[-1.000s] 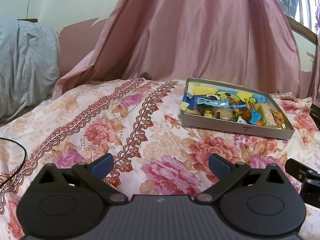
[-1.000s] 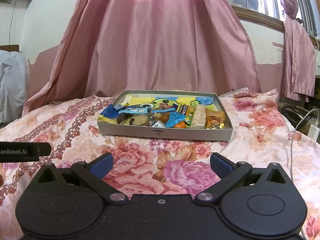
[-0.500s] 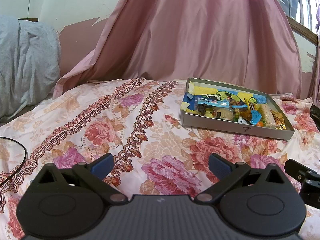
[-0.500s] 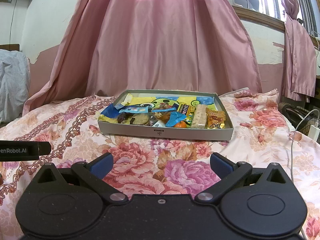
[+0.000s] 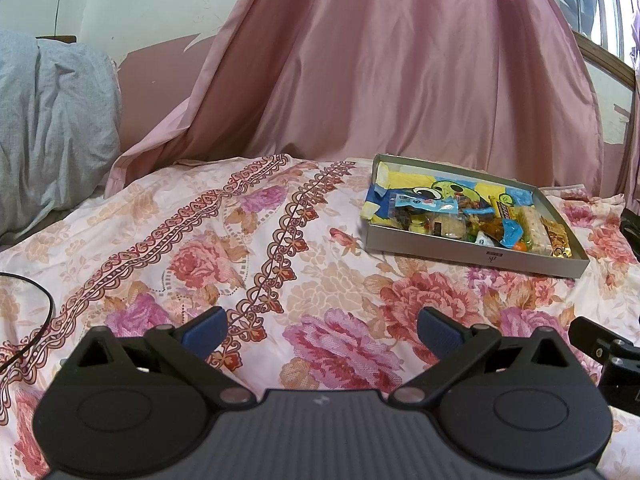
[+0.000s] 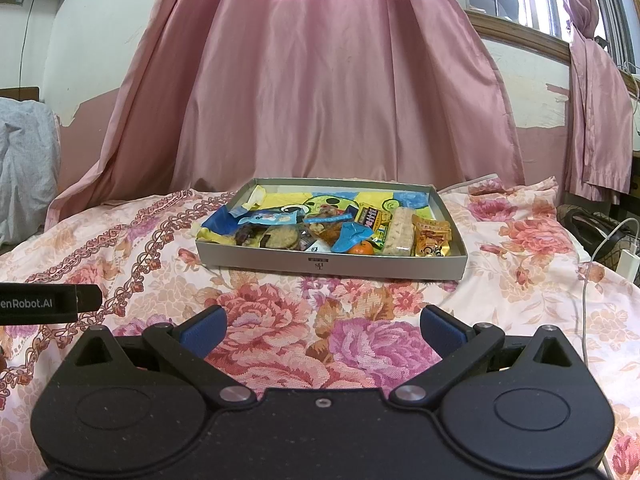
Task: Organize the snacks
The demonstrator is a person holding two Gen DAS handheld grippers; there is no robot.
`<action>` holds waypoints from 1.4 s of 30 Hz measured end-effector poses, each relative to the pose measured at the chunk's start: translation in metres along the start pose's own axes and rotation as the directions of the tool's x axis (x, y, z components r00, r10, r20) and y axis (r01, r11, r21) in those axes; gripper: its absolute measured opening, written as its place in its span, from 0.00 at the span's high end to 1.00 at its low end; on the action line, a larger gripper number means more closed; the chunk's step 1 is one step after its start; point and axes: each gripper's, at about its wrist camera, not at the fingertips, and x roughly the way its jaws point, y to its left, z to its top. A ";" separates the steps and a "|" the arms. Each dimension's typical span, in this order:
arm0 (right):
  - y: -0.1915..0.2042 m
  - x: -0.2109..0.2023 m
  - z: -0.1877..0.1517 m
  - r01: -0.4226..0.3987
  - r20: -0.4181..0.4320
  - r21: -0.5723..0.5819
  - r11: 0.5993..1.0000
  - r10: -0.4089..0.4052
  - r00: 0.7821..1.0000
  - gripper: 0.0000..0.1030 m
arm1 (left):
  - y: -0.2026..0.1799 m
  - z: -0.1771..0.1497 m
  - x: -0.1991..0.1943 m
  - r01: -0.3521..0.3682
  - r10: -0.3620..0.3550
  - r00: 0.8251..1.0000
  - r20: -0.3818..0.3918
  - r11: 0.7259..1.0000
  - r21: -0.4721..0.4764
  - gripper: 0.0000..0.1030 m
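A shallow grey box (image 6: pixel 328 266) lies on the flowered bedspread, ahead of my right gripper (image 6: pixel 323 326). It holds several wrapped snacks: a blue packet (image 6: pixel 352 236), an orange sweet (image 6: pixel 361 248), a pale bar (image 6: pixel 400 232) and a golden packet (image 6: pixel 432 236). The box also shows in the left wrist view (image 5: pixel 476 256), ahead and to the right of my left gripper (image 5: pixel 322 330). Both grippers are open and empty, low over the bedspread, well short of the box.
A pink curtain (image 6: pixel 320 80) hangs behind the bed. A grey pillow (image 5: pixel 48 128) lies at the far left. A white cable and charger (image 6: pixel 624 256) lie at the right edge. A black cable (image 5: pixel 36 312) loops at the left.
Both views show the box a little lower and nearer; both grippers have edged slightly forward. The jaws stay open.
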 end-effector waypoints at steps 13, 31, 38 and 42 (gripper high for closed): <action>0.000 0.001 0.000 -0.001 -0.002 -0.001 1.000 0.001 1.000 0.01 | 0.000 0.000 0.000 0.001 -0.001 1.000 -0.001 1.000 0.000 0.00; 0.003 0.003 -0.005 -0.007 -0.016 -0.010 1.000 0.007 1.000 0.01 | -0.005 -0.002 0.000 -0.026 0.025 1.000 0.019 0.998 0.055 0.00; 0.002 0.006 -0.004 -0.007 -0.035 -0.018 1.000 0.006 0.999 0.01 | -0.012 -0.003 -0.003 -0.042 0.036 0.998 0.048 0.992 0.116 0.00; 0.002 0.006 -0.004 -0.007 -0.039 -0.022 1.000 0.007 0.999 0.01 | -0.013 -0.003 -0.003 -0.035 0.030 0.999 0.046 0.992 0.122 0.00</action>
